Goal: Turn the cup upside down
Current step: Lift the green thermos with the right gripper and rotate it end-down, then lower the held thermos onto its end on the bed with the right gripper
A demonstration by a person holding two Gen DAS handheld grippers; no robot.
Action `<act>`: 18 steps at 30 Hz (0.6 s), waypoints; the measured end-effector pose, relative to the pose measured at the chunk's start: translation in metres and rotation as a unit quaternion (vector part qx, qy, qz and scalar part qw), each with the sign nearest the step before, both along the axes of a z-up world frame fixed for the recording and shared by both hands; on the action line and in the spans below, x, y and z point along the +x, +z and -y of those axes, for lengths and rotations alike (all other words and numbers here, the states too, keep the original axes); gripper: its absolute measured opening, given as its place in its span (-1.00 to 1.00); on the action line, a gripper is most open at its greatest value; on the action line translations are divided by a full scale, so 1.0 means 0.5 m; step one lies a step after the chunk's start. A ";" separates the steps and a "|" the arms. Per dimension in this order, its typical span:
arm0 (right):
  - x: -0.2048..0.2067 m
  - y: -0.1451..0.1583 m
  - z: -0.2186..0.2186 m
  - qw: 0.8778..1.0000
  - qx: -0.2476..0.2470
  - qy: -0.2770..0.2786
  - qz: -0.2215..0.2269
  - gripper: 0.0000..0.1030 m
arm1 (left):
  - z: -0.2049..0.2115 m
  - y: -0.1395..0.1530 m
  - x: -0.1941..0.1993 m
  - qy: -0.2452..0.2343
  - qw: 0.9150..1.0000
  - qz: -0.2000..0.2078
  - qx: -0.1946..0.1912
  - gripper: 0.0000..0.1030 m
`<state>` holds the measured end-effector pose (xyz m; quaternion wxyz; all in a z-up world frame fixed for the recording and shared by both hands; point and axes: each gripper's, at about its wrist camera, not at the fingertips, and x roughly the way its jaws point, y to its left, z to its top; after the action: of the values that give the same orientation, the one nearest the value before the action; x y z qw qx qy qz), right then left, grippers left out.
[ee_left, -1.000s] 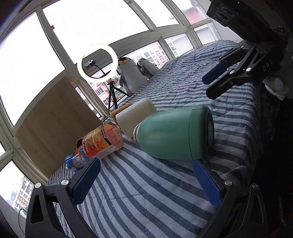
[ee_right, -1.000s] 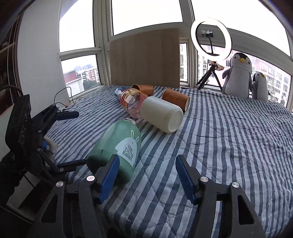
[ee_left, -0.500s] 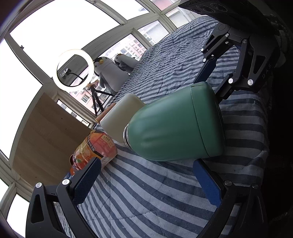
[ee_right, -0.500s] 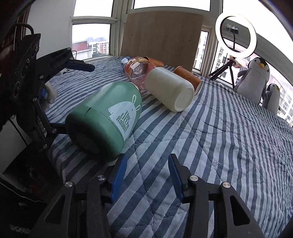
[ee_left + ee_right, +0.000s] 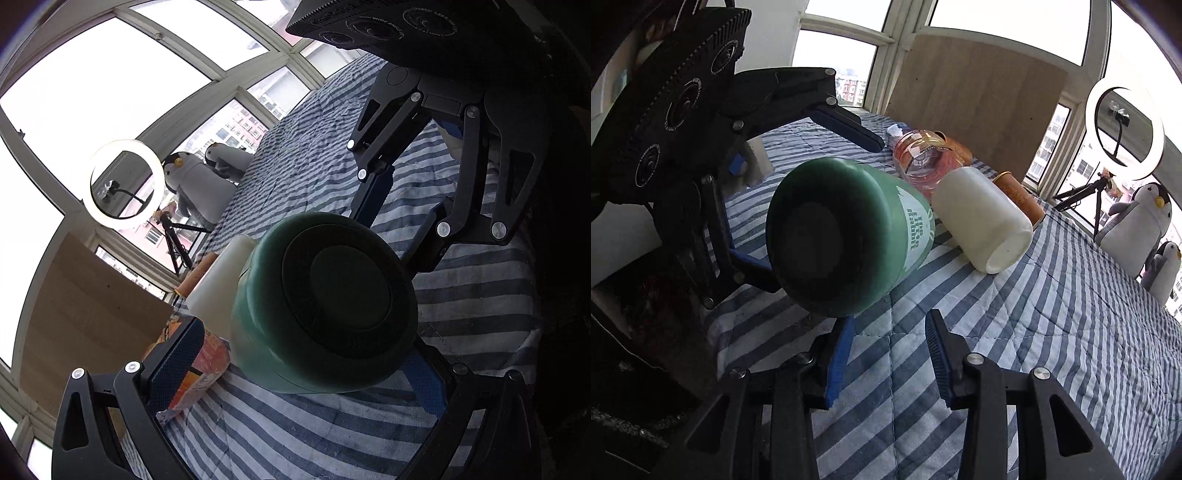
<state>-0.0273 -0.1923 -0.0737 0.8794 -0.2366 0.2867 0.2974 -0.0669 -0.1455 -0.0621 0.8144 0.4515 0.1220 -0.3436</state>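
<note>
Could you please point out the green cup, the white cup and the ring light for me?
green cup (image 5: 827, 236), right wrist view, dark base.
white cup (image 5: 982, 214), right wrist view, side wall.
ring light (image 5: 96, 164), left wrist view, glowing rim.

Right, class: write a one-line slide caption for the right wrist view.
Green cup lying on its side on the striped bedspread, between the open left gripper's fingers, open right gripper just below.

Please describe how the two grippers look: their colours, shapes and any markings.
Both the left gripper and the right gripper are black linkage frames with silver screws and triangular cut-outs. Each finger ends in a blue, textured pad. Each body carries a black ribbed camera block with three round lenses, with small white lettering. No sleeves or cables show.
</note>
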 end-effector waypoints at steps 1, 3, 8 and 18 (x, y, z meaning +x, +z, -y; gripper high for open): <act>0.003 0.004 -0.004 1.000 0.002 0.002 0.006 -0.27 | -0.002 0.007 0.004 -0.004 1.000 -0.004 -0.010 0.99; 0.008 0.013 -0.009 1.000 0.008 0.005 0.019 -0.27 | -0.006 0.018 0.013 -0.008 1.000 -0.009 -0.025 0.99; 0.036 0.044 -0.018 0.999 0.040 0.014 0.031 -0.27 | -0.018 0.030 0.044 -0.017 0.998 -0.038 -0.050 0.91; 0.077 0.046 -0.063 0.998 0.006 0.046 0.035 -0.28 | -0.097 0.029 0.087 -0.014 0.989 -0.110 -0.095 0.84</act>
<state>0.0110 -0.1611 -0.0507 0.8758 -0.2542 0.2424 0.3310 -0.0232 -0.0970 -0.0475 0.8303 0.3333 0.1715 -0.4125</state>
